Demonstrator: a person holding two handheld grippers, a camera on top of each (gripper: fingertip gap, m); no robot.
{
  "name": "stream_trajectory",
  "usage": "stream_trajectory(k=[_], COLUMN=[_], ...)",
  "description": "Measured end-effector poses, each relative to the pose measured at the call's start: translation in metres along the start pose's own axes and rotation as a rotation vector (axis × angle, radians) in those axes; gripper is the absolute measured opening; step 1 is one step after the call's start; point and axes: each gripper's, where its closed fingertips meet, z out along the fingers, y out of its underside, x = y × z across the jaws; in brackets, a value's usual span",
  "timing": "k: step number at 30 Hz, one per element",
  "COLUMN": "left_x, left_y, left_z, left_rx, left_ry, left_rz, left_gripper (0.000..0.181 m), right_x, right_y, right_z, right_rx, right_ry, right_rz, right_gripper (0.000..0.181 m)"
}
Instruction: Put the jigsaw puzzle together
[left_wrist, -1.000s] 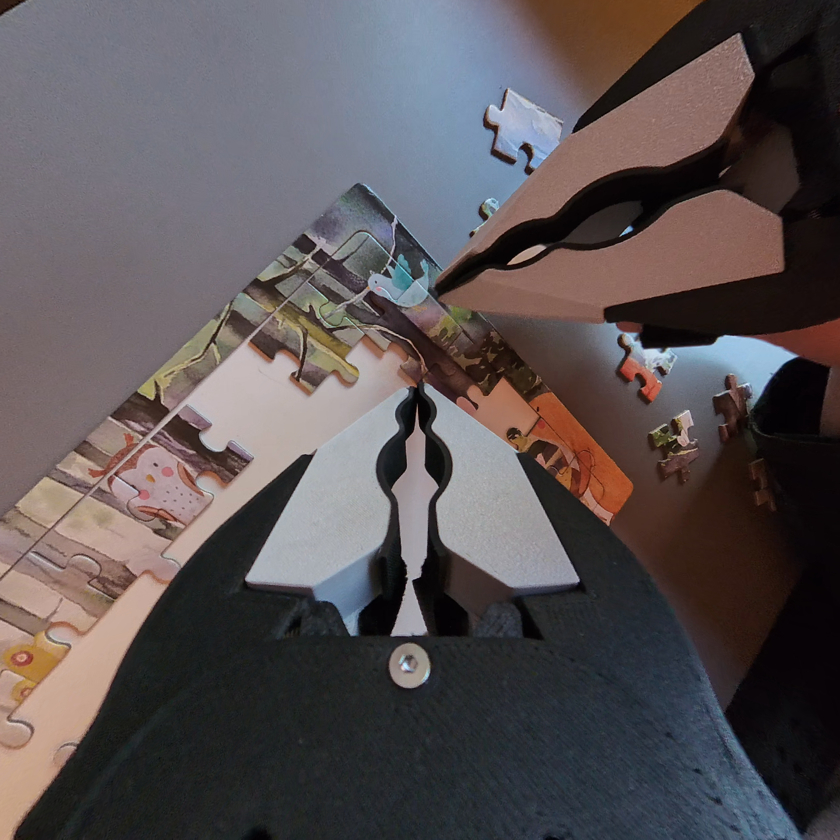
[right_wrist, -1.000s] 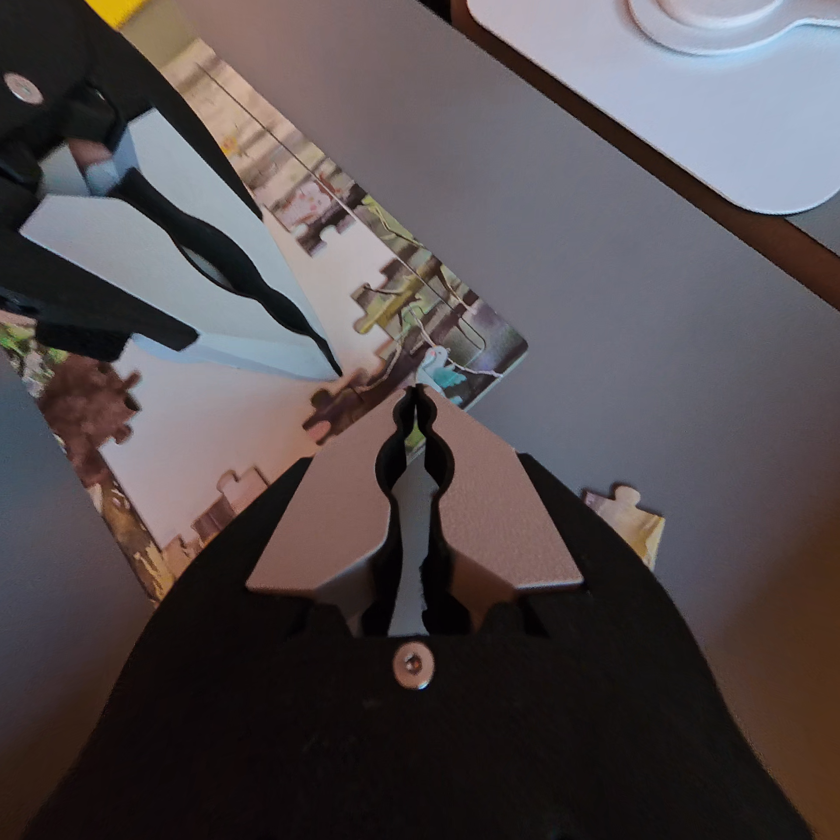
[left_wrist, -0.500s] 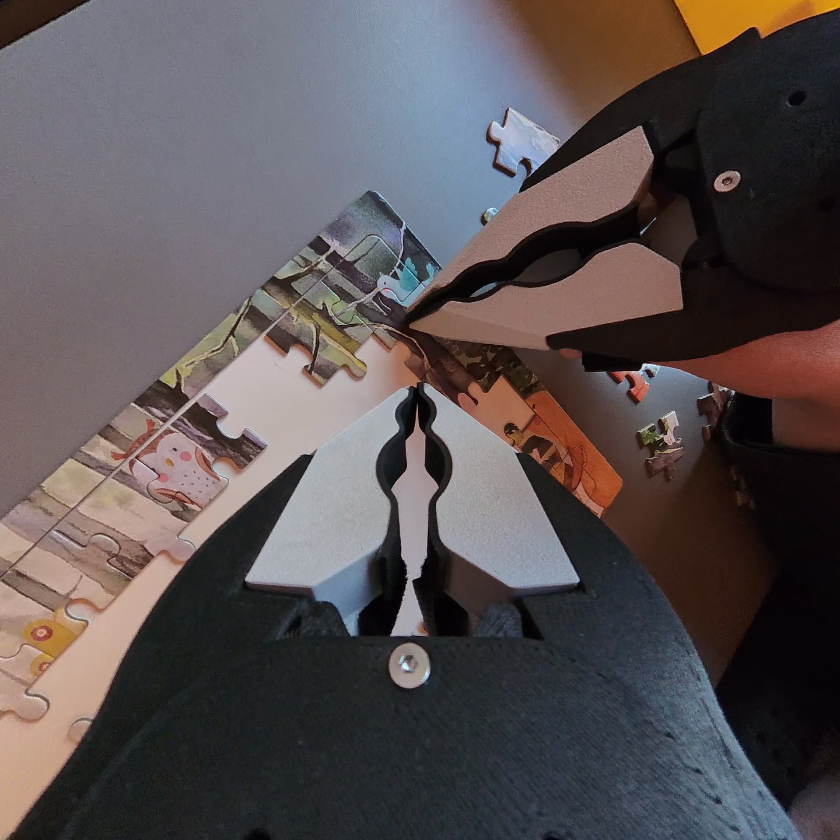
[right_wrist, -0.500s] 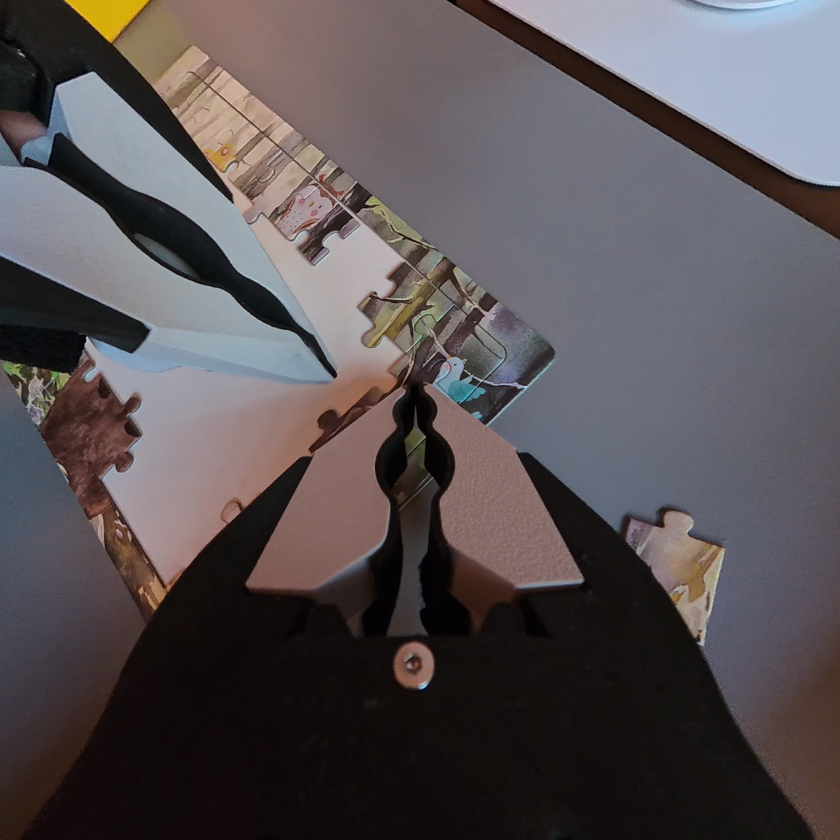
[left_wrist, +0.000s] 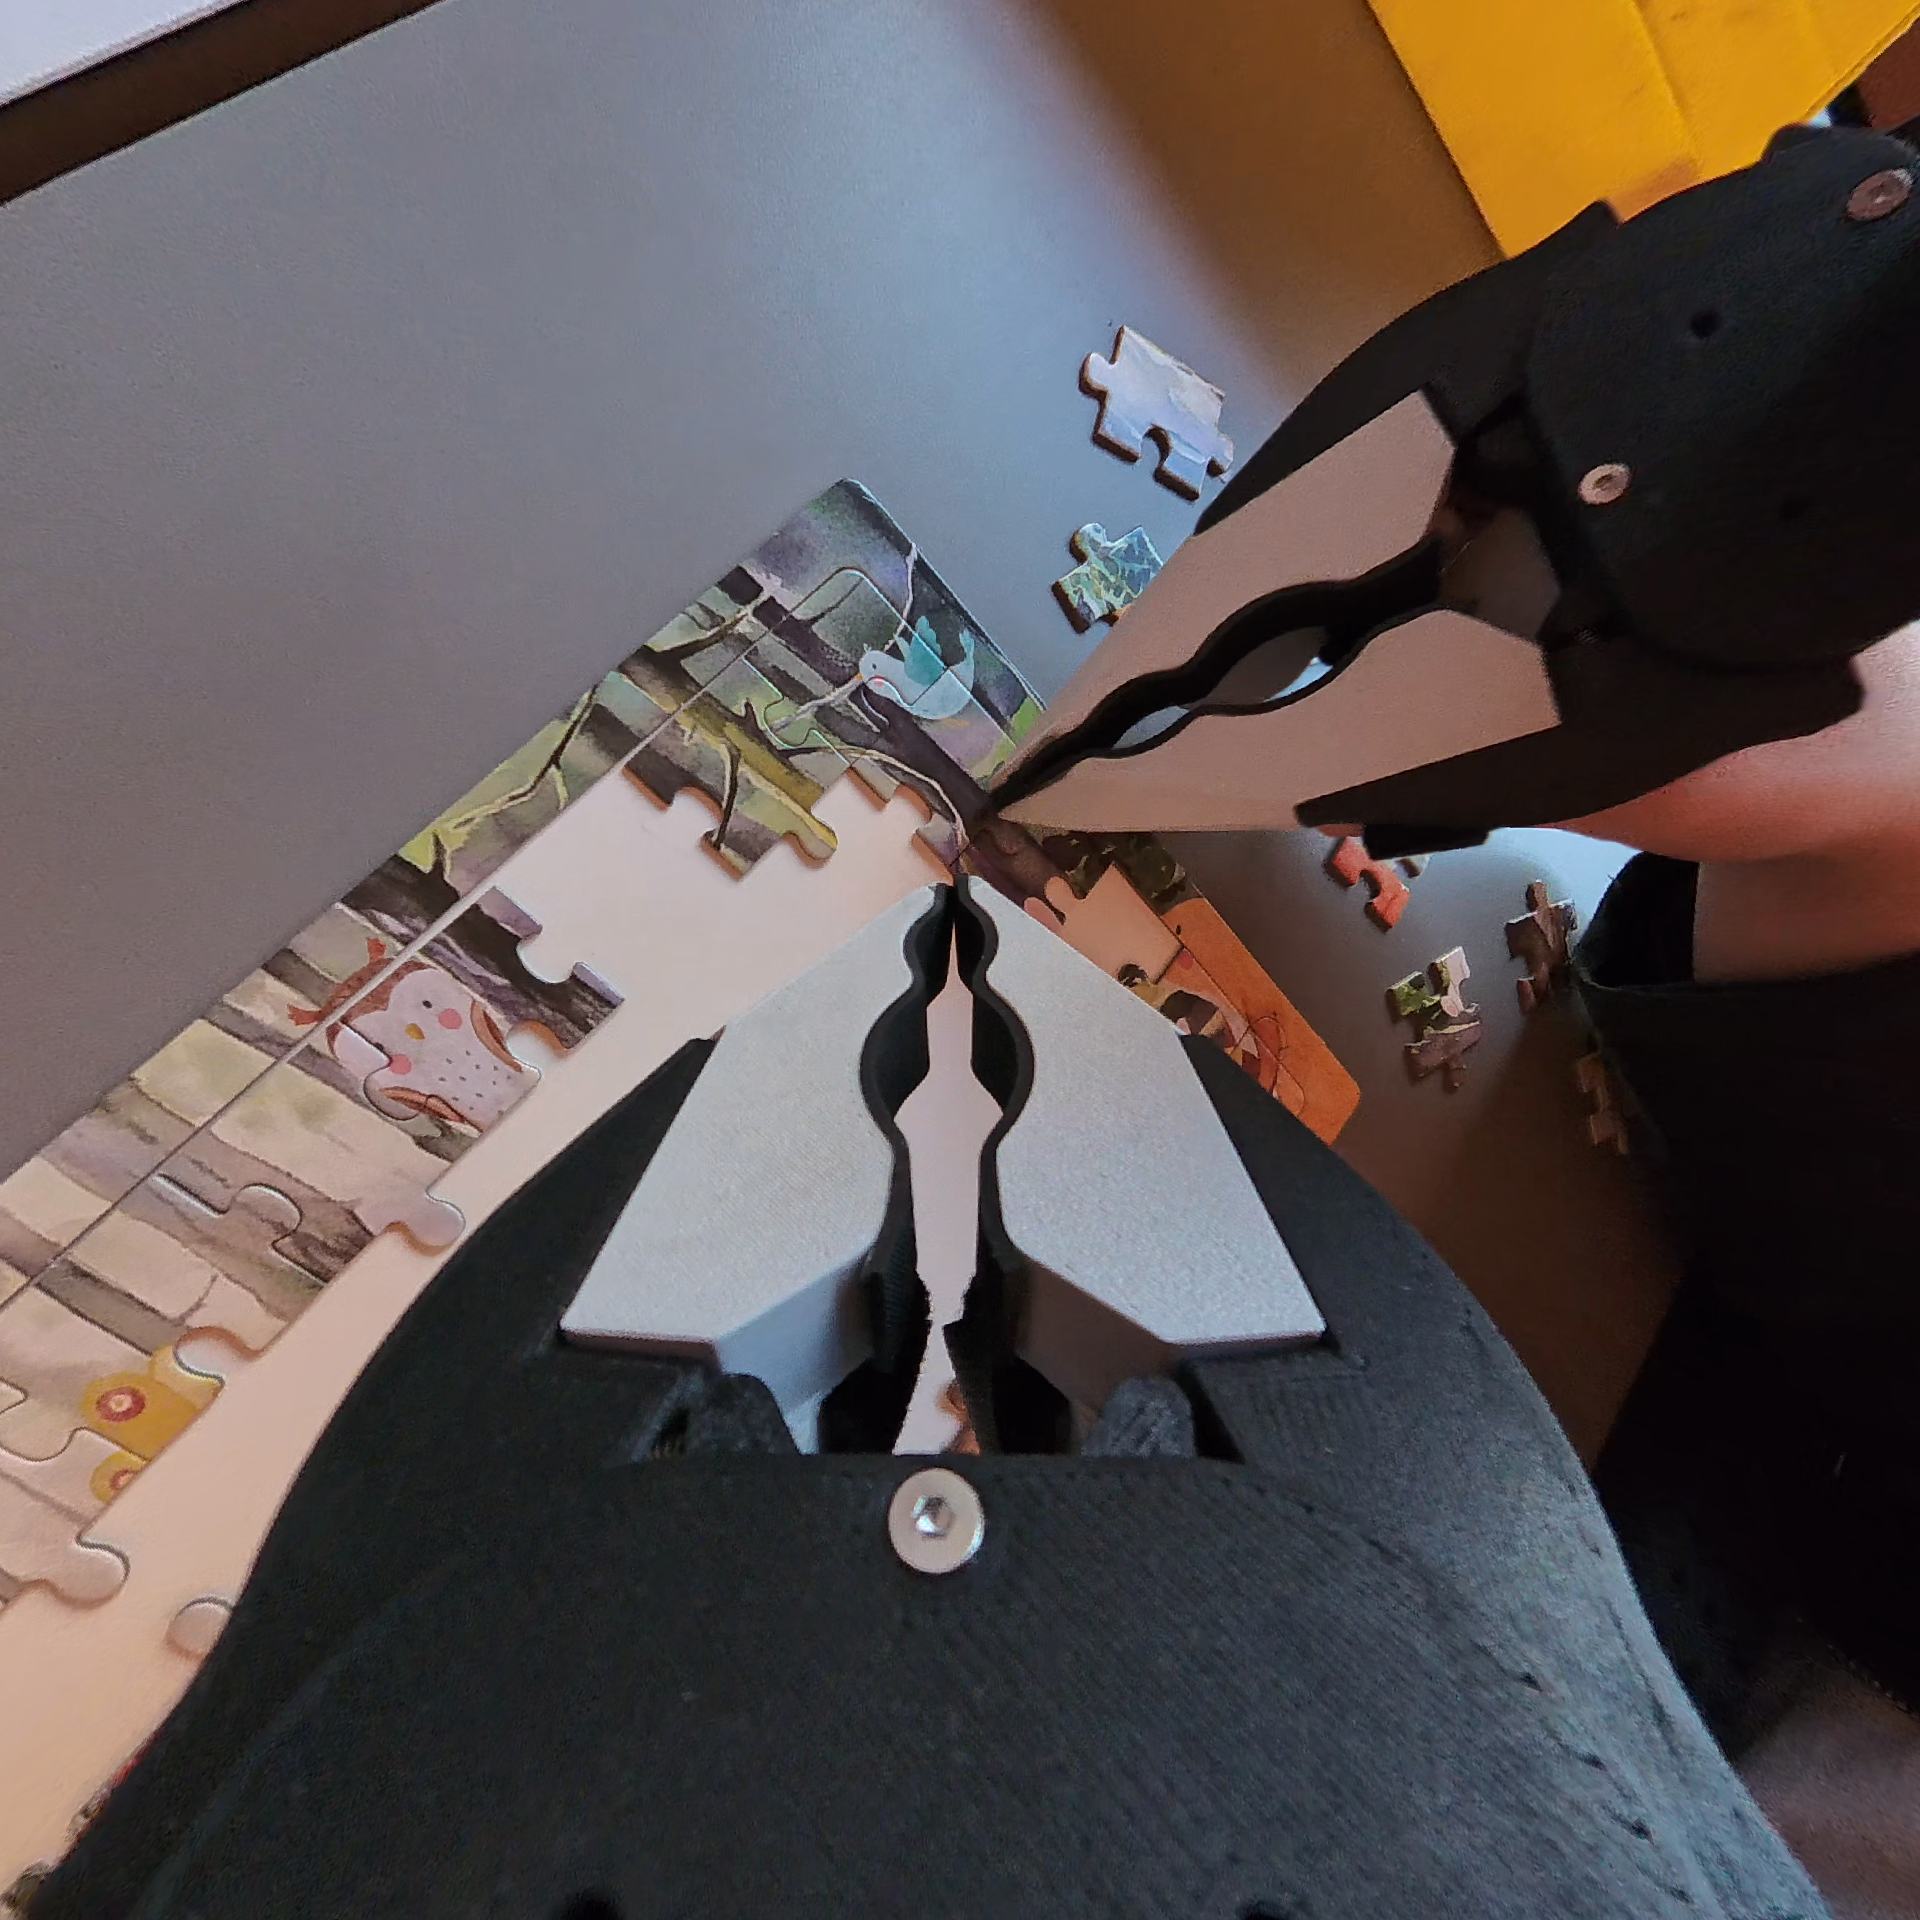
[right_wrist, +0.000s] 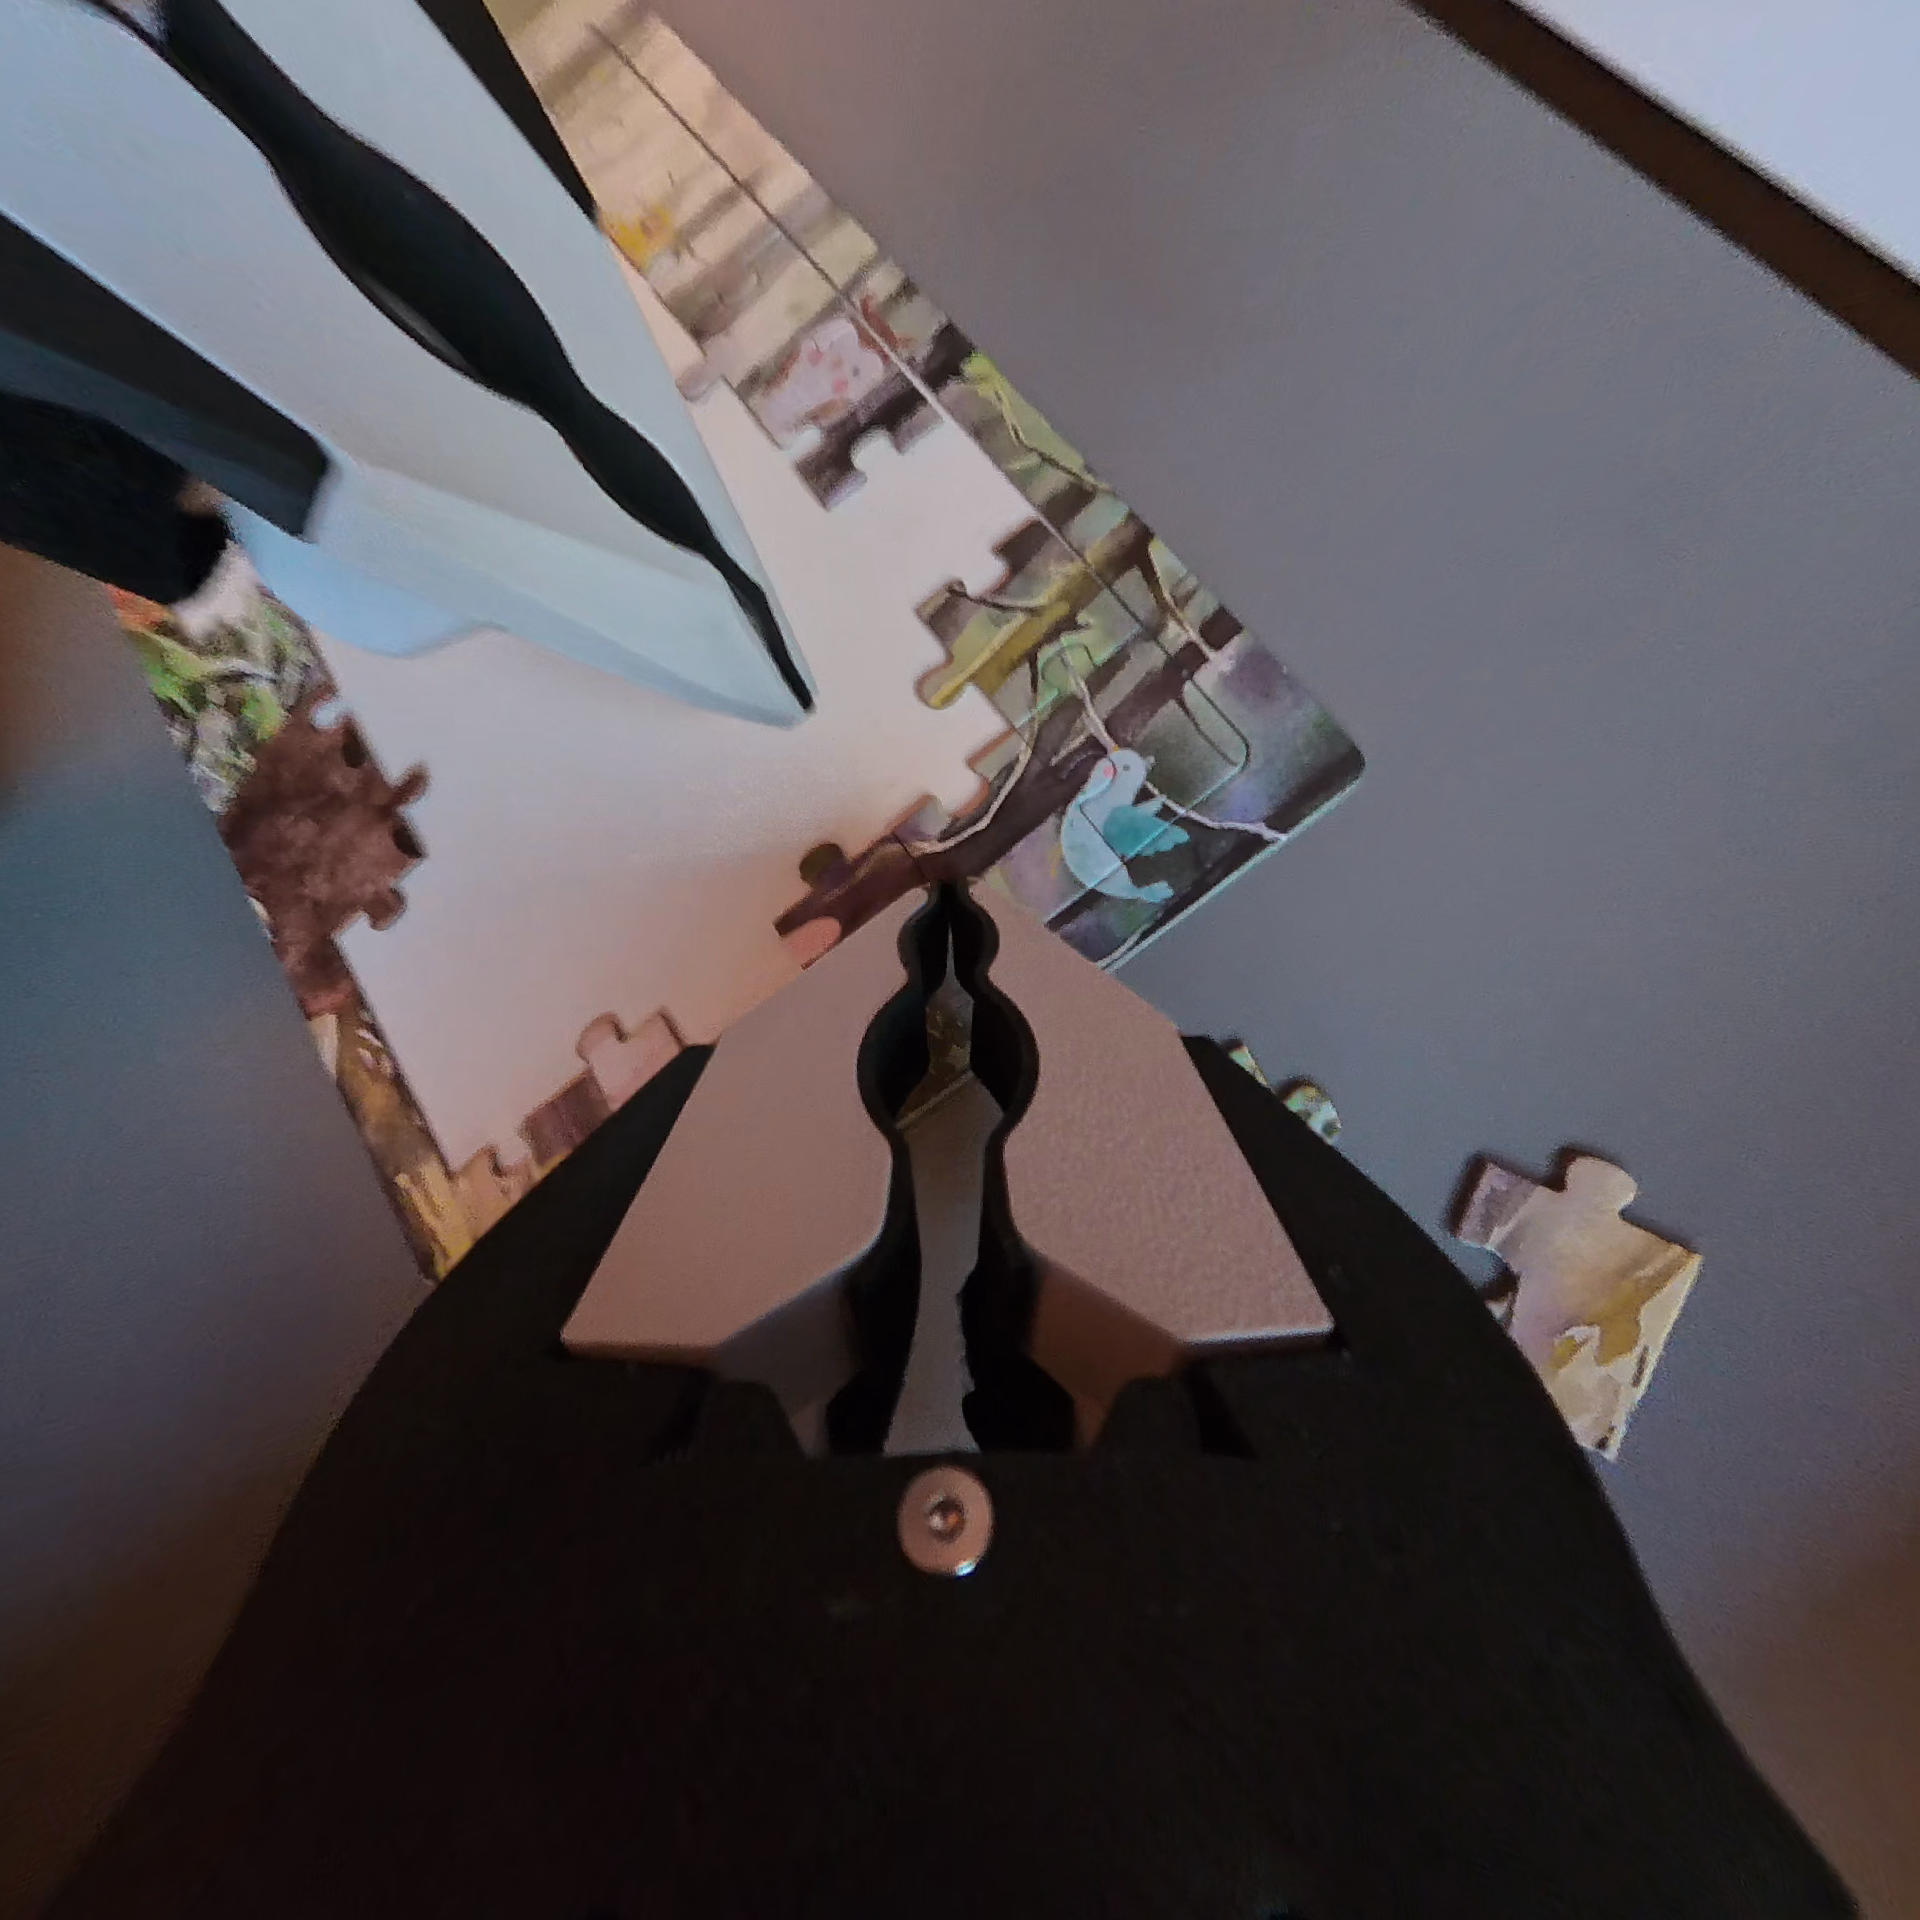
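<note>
The partly built jigsaw puzzle (left_wrist: 727, 748) lies on a grey mat, its border pieces set around a bare white middle (left_wrist: 644, 914). It also shows in the right wrist view (right_wrist: 1122, 831). My left gripper (left_wrist: 956, 888) is shut and empty, its tip over the white middle near the corner with the bird. It shows at upper left in the right wrist view (right_wrist: 795, 696). My right gripper (right_wrist: 948, 894) is shut and empty. In the left wrist view (left_wrist: 997, 810) its tip rests on a dark piece just below the bird.
Loose pieces lie on the mat right of the puzzle: a pale one (left_wrist: 1158, 426), a green one (left_wrist: 1107, 571), a red one (left_wrist: 1371, 878) and several dark ones (left_wrist: 1439, 1013). One pale piece shows by my right gripper (right_wrist: 1579, 1288). A yellow box (left_wrist: 1610, 104) stands at the far right. Spacing between my two grippers at the tips: around 4 cm. It is some 5 cm from my left tips to the partly built jigsaw puzzle (left_wrist: 727, 748). Seen from the right wrist view (right_wrist: 1046, 607) as well.
My right gripper's tip has slid from beside the bird down to the dark piece, closer to my left gripper's tip. Both grippers stay shut.
</note>
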Motion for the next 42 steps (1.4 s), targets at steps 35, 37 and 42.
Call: stream_trajectory(k=[35,37,42], left_x=[0.088,0.09,0.103], left_y=[-0.078,-0.078,-0.077], left_z=[-0.204,-0.213,-0.233], left_rx=[0.707,0.731,0.787], left_ry=[0.076,0.076,0.092], left_rz=[0.292,0.3,0.339], left_gripper=[0.007,0.012,0.015], right_x=[0.06,0.059,0.059], right_y=[0.053,0.052,0.054], right_z=[-0.18,-0.189,-0.189], right_rx=[-0.1,-0.084,-0.093], right_ry=[0.433,0.449,0.456], right_rz=[-0.055,-0.047,-0.048], right_gripper=[0.029,0.028,0.029])
